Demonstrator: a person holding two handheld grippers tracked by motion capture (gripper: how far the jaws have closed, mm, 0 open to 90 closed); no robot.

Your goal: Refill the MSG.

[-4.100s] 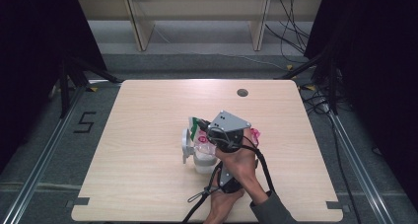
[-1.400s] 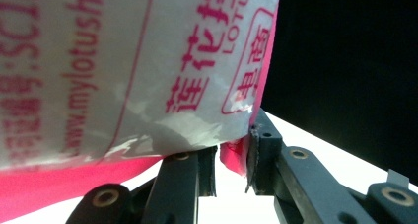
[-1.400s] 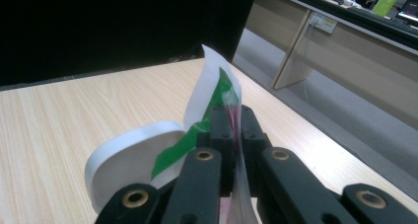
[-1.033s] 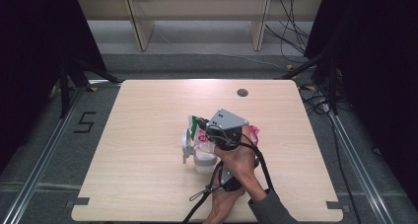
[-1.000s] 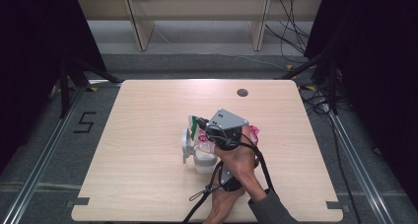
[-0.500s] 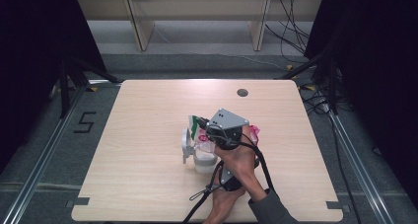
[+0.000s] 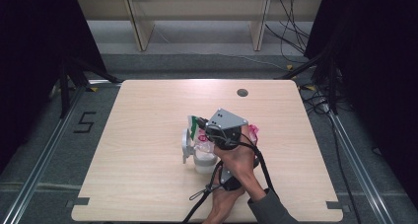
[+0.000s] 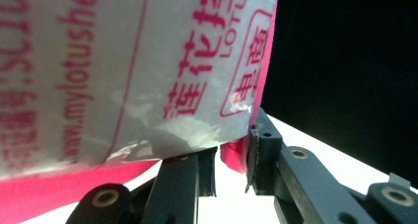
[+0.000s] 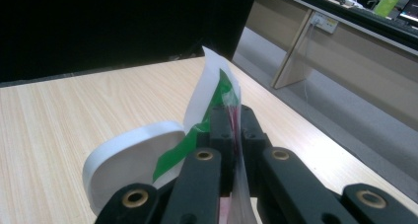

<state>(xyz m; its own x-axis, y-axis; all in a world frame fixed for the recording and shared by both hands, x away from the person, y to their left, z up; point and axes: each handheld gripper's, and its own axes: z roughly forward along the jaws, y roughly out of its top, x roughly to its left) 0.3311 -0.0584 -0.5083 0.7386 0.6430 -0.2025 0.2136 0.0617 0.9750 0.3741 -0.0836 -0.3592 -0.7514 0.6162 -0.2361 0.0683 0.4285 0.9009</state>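
The right tool has its jaws pressed together on the thin top edge of a plastic packet, white with a green patch, which stands up between them just above a white lid lying on the wooden surface. The left tool pinches the pink bottom corner of the same packet, whose white face with pink lettering looms close over its jaws; the jaws stand a little apart with the film caught between them. From above, the packet sits a little below the middle of the surface, beside a white cup, with the right tool over it under its grey plate. Bare wood lies open on every side, widest toward the far edge and the left. One hand reaches in from the near edge, wrist bent over the cup, cables trailing back.
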